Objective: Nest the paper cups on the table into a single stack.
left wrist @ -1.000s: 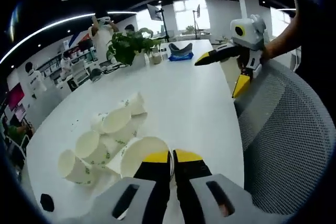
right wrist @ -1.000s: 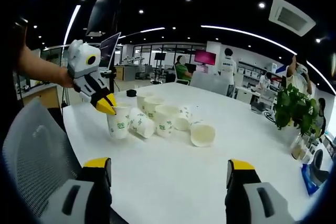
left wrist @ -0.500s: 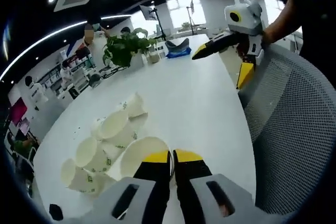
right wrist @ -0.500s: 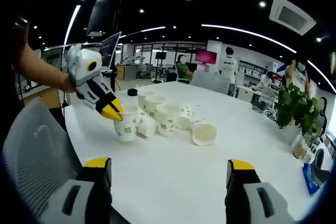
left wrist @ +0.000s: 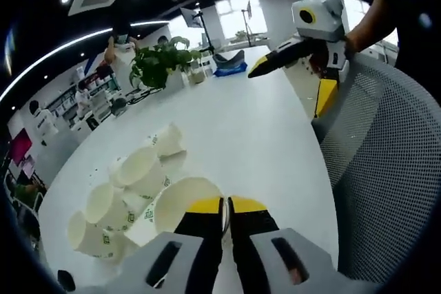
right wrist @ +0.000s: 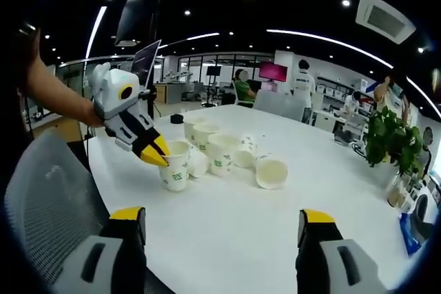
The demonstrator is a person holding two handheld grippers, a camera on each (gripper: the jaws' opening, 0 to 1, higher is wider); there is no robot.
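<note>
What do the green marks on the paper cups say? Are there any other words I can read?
Green print on the held paper cup: a small square logo, too blurred to read.
Green print on the other paper cups: too small to read.
Pink wall screen: no readable text.
No words can be read anywhere.

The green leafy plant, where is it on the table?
In the left gripper view, the green leafy potted plant stands at the far end of the white table, beyond the scattered white paper cups. In the right gripper view it is at the right edge.
</note>
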